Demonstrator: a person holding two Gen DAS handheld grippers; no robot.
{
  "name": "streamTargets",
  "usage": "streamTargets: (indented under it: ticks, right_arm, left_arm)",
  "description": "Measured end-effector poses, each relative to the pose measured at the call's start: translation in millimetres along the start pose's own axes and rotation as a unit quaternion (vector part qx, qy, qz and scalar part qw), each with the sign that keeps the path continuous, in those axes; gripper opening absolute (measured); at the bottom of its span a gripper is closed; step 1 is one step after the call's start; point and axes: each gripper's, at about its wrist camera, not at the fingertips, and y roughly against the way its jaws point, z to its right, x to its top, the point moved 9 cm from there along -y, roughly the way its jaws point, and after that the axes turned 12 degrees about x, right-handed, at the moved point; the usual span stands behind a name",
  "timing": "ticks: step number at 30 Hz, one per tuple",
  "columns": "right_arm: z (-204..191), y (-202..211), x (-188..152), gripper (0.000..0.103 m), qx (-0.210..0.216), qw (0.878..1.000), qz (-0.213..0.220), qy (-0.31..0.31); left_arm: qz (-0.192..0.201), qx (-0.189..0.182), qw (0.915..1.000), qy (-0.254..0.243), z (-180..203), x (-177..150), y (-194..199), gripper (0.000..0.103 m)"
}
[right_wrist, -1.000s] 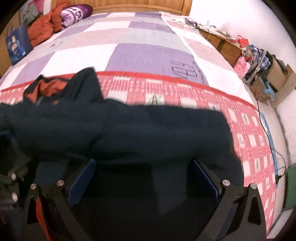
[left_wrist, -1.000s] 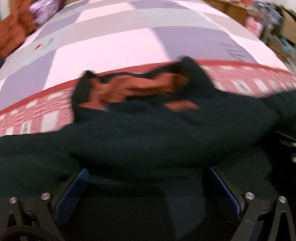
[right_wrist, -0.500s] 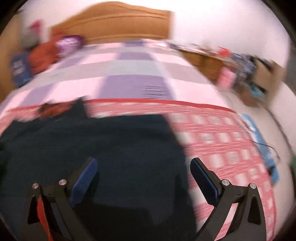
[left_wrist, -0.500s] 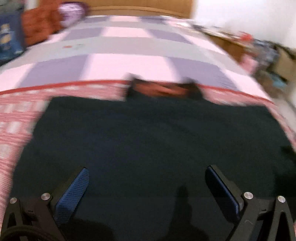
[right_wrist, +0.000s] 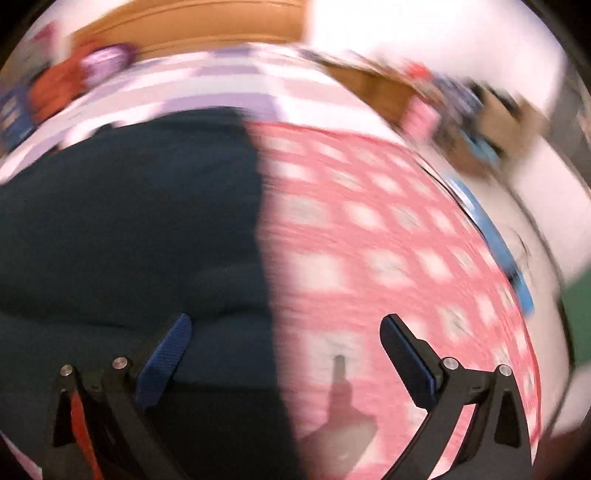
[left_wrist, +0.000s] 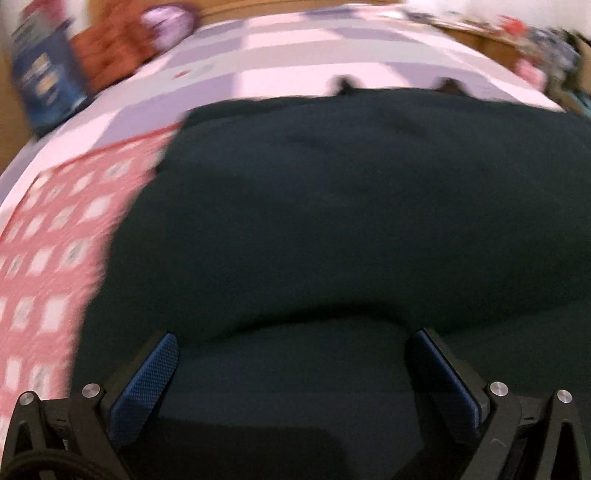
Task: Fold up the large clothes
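Observation:
A large dark navy garment point(left_wrist: 332, 206) lies spread flat on the bed, its folded near edge bulging just ahead of my fingers. My left gripper point(left_wrist: 291, 347) is open over the garment's near edge, nothing between the blue pads. In the right wrist view the garment point(right_wrist: 129, 221) fills the left half, its right edge running down the middle. My right gripper point(right_wrist: 286, 328) is open above that edge, left pad over cloth, right pad over the bedspread. Both views are motion-blurred.
The bed has a pink-and-white checked blanket point(right_wrist: 388, 240) and a purple-and-pink patchwork cover point(left_wrist: 295, 62). An orange garment point(left_wrist: 110, 55), a purple pillow point(left_wrist: 166, 22) and a blue box point(left_wrist: 44, 85) sit at the head end. Cluttered shelves point(right_wrist: 461, 99) stand to the right.
The garment was bunched with its orange lining showing; now it lies flat and the lining is hidden. Both grippers have drawn back toward its near edge, and the right one has shifted right.

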Motion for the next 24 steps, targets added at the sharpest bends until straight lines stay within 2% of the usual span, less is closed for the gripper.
streamTargets:
  ticks: [3,4,5,8,11,13,14,15,16,17,18,20,21,23,24]
  right_arm:
    - [27.3,11.3,-5.7,0.101,-0.047,0.999,-0.009,-0.002]
    - [24.5,19.4,-7.5,0.098,-0.049,0.999,-0.003,0.005]
    - [12.7,28.9,-8.1,0.098,-0.041,0.999,0.010,0.015]
    - [-47.7,58.3,-18.6,0.098,0.030,0.997,0.049,0.051]
    - [-136.9,71.0,-36.9,0.098,0.109,0.988,0.056,0.097]
    - [-184.1,72.1,-50.9,0.098,0.143,0.980,0.048,0.129]
    - [-203.9,66.8,-59.4,0.098,0.152,0.977,0.036,0.147]
    - [-211.4,62.5,-65.1,0.097,0.152,0.975,0.028,0.158]
    - [-216.4,51.5,-73.8,0.097,0.130,0.976,0.015,0.173]
    - [-212.5,45.5,-78.6,0.097,0.120,0.976,0.006,0.179]
    - [-196.7,38.1,-80.6,0.097,0.115,0.978,0.005,0.177]
    - [-152.2,30.6,-76.9,0.098,0.081,0.985,0.009,0.153]
    - [-118.5,27.1,-73.9,0.103,0.065,0.990,0.008,0.121]
    - [-60.5,21.4,-73.2,0.103,0.056,0.997,-0.006,0.046]
    - [-33.6,18.2,-74.2,0.103,0.037,0.999,-0.017,0.021]
  left_arm:
    - [-0.015,0.028,0.9993,0.022,-14.8,-5.8,6.4,0.103]
    - [-0.014,0.025,0.9993,0.022,-10.8,-7.1,13.8,0.103]
    - [-0.005,0.005,0.9997,0.023,-0.1,-8.8,26.9,0.103]
    - [0.024,-0.061,0.9978,0.013,58.3,-8.4,72.3,0.103]
    - [0.022,-0.115,0.9931,-0.003,119.9,-21.1,99.0,0.103]
    - [0.006,-0.119,0.9927,-0.020,146.2,-36.0,97.1,0.102]
    - [-0.001,-0.105,0.9942,-0.023,147.8,-44.2,91.7,0.103]
    - [-0.006,-0.102,0.9945,-0.021,145.6,-52.4,86.8,0.103]
    - [-0.013,-0.102,0.9947,-0.011,138.2,-59.6,81.0,0.103]
    - [-0.016,-0.100,0.9949,-0.002,126.8,-63.4,75.5,0.103]
    - [-0.014,-0.082,0.9965,0.001,110.5,-65.3,69.5,0.103]
    - [-0.018,-0.051,0.9985,0.008,80.1,-66.5,57.8,0.103]
    - [-0.025,-0.028,0.9992,0.016,56.4,-68.7,49.8,0.103]
    - [-0.038,0.003,0.9988,0.029,20.7,-73.4,37.6,0.103]
    - [-0.046,0.014,0.9982,0.037,3.0,-75.6,32.7,0.103]
